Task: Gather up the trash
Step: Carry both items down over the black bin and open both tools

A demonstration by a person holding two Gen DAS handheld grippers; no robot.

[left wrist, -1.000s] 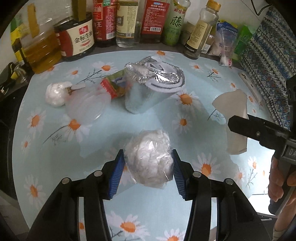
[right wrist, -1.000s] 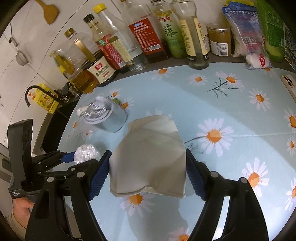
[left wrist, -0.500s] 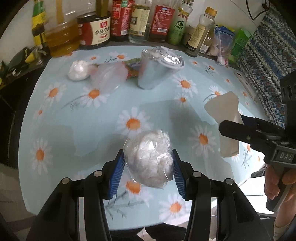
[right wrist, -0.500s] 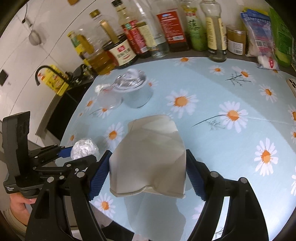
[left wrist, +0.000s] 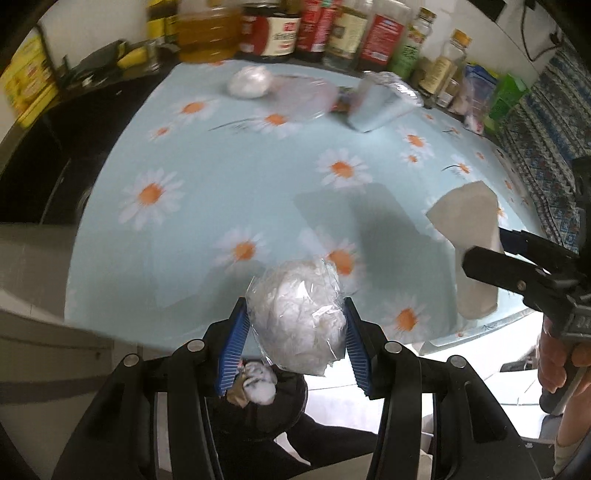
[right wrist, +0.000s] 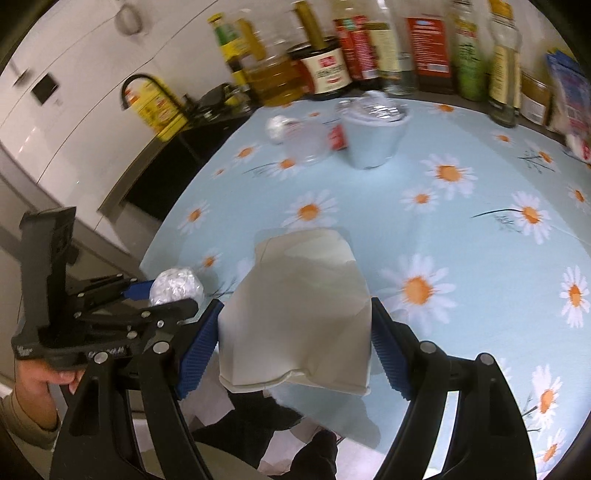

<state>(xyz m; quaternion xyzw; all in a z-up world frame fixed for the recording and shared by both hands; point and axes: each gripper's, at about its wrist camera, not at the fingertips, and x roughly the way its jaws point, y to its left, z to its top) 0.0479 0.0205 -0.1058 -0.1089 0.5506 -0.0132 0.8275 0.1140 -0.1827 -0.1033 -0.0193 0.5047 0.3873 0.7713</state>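
Note:
My left gripper (left wrist: pixel 293 345) is shut on a crumpled clear plastic ball (left wrist: pixel 299 317), held past the near edge of the daisy-print table (left wrist: pixel 229 184). A dark bin with trash (left wrist: pixel 258 391) lies below it. My right gripper (right wrist: pixel 295 339) is shut on a flattened beige paper carton (right wrist: pixel 295 317), also near the table's edge; the carton shows in the left wrist view (left wrist: pixel 469 236). The plastic ball shows in the right wrist view (right wrist: pixel 176 286). On the far side of the table lie a foil-covered cup (left wrist: pixel 380 103), a clear plastic lid (left wrist: pixel 303 98) and a white wad (left wrist: pixel 249 81).
A row of sauce and oil bottles (left wrist: pixel 295 29) stands along the back of the table. A black counter with a sink (right wrist: pixel 177 122) is to the left. White floor and dark bin contents (right wrist: pixel 266 410) show below the right gripper.
Both grippers have pulled back from the middle of the table to its near edge, each still holding its item. The bin has come into view below them.

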